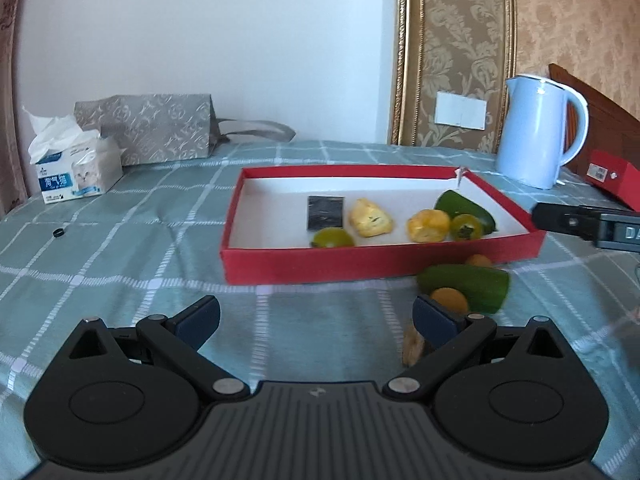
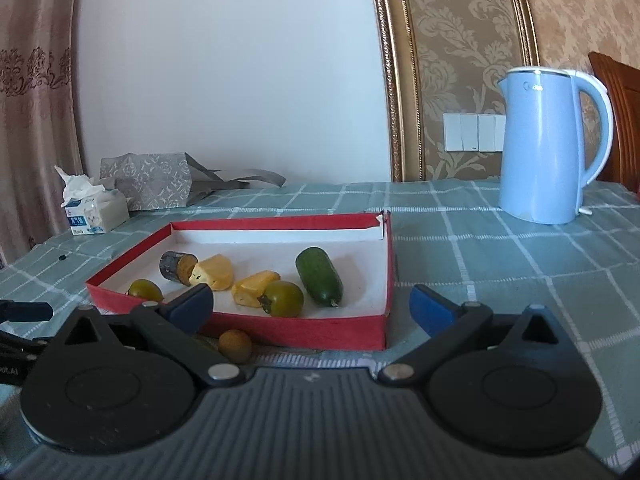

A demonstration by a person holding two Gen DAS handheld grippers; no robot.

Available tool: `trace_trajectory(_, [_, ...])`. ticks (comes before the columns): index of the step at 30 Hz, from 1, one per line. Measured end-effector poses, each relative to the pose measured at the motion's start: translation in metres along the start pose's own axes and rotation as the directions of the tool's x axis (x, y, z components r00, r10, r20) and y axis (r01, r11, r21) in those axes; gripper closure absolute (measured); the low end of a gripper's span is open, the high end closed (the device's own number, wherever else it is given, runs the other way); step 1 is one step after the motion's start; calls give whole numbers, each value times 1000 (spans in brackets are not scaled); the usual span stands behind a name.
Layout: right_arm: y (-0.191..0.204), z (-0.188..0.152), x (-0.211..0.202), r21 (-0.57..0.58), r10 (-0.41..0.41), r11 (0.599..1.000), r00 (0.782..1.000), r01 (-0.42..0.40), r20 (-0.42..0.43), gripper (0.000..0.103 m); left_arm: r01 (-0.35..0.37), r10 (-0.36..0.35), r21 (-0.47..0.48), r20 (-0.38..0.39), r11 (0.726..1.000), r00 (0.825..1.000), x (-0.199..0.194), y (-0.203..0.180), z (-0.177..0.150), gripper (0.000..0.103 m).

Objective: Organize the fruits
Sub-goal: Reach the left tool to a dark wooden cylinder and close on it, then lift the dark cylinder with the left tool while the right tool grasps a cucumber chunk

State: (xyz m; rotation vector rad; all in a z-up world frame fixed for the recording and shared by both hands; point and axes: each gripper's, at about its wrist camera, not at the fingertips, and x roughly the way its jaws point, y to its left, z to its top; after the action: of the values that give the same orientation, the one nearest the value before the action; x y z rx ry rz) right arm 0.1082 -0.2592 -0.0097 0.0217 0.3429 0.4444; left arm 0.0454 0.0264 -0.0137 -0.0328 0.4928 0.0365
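A red tray [image 1: 320, 266] [image 2: 296, 326] on the checked cloth holds a green cucumber [image 2: 319, 282], two yellow fruit pieces [image 2: 214, 273], two green-yellow tomatoes [image 2: 282, 298] and a dark cylinder [image 2: 174, 268]. In front of the tray lie another cucumber [image 1: 468, 285], two small orange fruits [image 1: 450, 300] and a brown round fruit [image 2: 235, 345]. My left gripper [image 1: 316, 320] is open and empty, short of the tray's front wall. My right gripper [image 2: 312, 306] is open and empty at the tray's near right corner; it also shows in the left wrist view [image 1: 580, 222].
A pale blue kettle [image 2: 548, 148] stands at the back right. A tissue box [image 1: 76, 172] and a grey patterned bag [image 1: 156, 128] sit at the back left. A red box [image 1: 612, 176] and a wooden chair are at far right. A small black ring [image 1: 59, 233] lies left.
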Motion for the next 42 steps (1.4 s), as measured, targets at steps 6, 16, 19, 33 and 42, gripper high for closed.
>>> trace_trajectory(6, [2,-2,4,-7,-3,1000,1000,3,-26,0,7,-4,-44,66,999,998,-16,-3,0,0])
trace_trajectory(16, [3,-3,6,-17,1,1000,999,-2,-48,0,111,-110,167,-19,980,994,-6,-38,-8,0])
trace_trajectory(19, [6,-3,5,-42,-4,999,999,3,-37,0,137,-126,199,-63,970,990,3,-46,-8,0])
trace_trajectory(33, [-9,4,2,-24,-100,995,995,100,3,0,175,-150,146,-168,974,974,25,-40,-6,9])
trace_trajectory(42, [-12,1,6,-4,-67,998,997,67,-24,0,204,-182,188,-125,961,975,16,-45,-5,70])
